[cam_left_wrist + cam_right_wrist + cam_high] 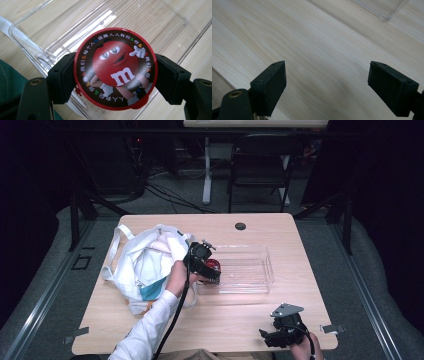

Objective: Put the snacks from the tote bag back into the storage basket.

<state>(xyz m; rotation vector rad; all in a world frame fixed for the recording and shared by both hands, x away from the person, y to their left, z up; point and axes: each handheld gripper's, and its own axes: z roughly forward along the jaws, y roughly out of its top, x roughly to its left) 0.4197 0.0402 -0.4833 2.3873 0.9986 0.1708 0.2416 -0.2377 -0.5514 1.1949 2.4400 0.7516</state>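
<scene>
Red candy tin (115, 68), its printed lid legible in the left gripper view, sits clamped in the left gripper (113, 75) over the clear tray's (262, 270) near-left end; right gripper (327, 87) gapes wide above bare table (312, 37).

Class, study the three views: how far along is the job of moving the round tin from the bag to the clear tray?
Done: the red round tin is out of the white bag. In hand: the left gripper clamps it over the clear tray. Left: lowering and releasing it; the tray looks empty. The right gripper hangs open over bare table.
</scene>
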